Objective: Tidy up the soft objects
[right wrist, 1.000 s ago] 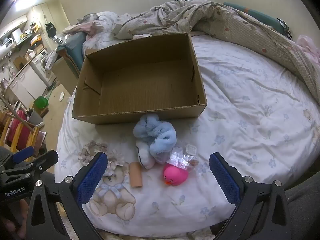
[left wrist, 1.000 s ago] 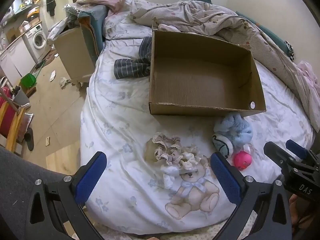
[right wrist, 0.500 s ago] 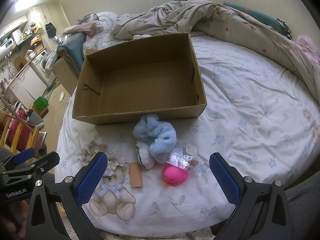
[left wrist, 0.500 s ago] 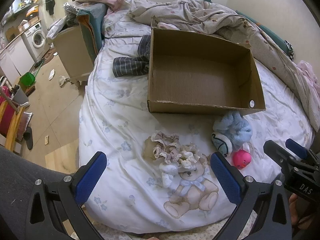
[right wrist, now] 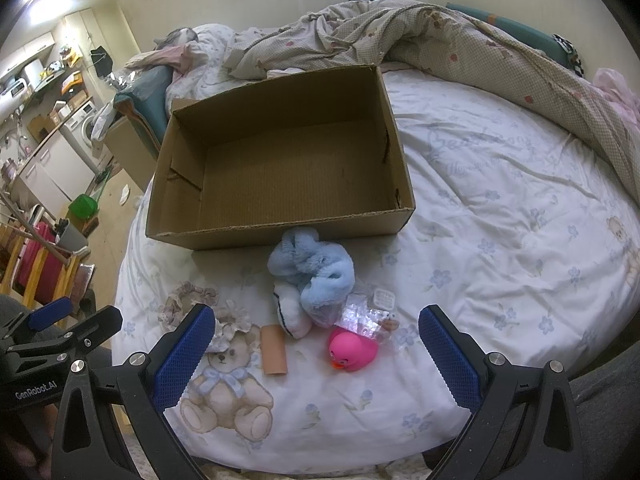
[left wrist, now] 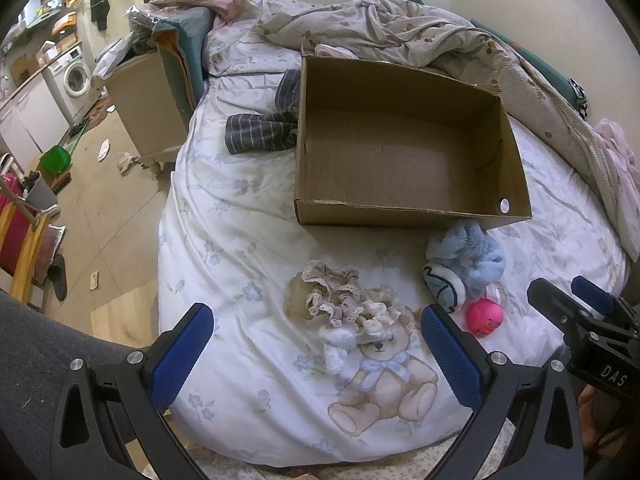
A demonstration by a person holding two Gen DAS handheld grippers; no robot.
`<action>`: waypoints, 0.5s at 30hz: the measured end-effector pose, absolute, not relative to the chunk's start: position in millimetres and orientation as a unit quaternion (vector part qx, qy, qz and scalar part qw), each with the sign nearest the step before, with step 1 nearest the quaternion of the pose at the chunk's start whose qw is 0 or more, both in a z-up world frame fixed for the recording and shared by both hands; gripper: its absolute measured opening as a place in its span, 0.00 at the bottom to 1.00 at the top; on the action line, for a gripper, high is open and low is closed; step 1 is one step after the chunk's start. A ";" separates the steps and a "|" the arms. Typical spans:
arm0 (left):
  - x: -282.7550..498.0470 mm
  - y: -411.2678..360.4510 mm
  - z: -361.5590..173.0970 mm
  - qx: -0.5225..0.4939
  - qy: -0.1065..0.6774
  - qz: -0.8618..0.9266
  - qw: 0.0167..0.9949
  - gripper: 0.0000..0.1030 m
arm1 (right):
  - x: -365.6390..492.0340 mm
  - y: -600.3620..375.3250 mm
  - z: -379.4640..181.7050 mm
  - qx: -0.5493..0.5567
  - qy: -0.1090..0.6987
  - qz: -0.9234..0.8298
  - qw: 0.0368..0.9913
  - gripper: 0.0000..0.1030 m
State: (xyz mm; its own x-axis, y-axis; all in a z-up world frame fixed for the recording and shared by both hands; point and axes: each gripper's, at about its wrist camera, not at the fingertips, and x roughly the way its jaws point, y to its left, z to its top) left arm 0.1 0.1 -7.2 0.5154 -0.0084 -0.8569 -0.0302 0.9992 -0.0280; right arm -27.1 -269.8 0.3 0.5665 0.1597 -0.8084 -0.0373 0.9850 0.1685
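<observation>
A washing machine (left wrist: 76,76) is standing at the far left beside white cabinets (left wrist: 30,120). A green dustpan (left wrist: 56,159) is lying on the floor (left wrist: 108,200) nearer in. A striped garment (left wrist: 260,130) is lying on the bed, while a patterned quilt (right wrist: 460,44) is bunching along the far side.

- "DAS" in white capitals on the black body of the right tool (left wrist: 576,300), seen at the lower right edge of the left wrist view.
- "GenRobot.AI" in white on the black body of the left tool (right wrist: 76,320), at the lower left edge of the right wrist view.
- Faint pale cursive script printed on the white bedsheet (right wrist: 500,200), right of the cardboard box (right wrist: 280,224); too faint to read.
</observation>
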 end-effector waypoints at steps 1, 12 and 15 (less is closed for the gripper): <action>-0.1 0.7 -7.2 -0.020 0.493 0.006 0.870 1.00 | -27.0 -269.8 0.2 0.066 0.462 0.056 0.882 1.00; 1.0 2.1 -5.7 -0.021 0.493 0.007 0.869 1.00 | -26.6 -269.8 0.1 0.067 0.462 0.056 0.882 1.00; 1.0 2.2 -5.7 -0.021 0.494 0.007 0.869 1.00 | -26.6 -269.6 0.0 0.067 0.463 0.056 0.882 1.00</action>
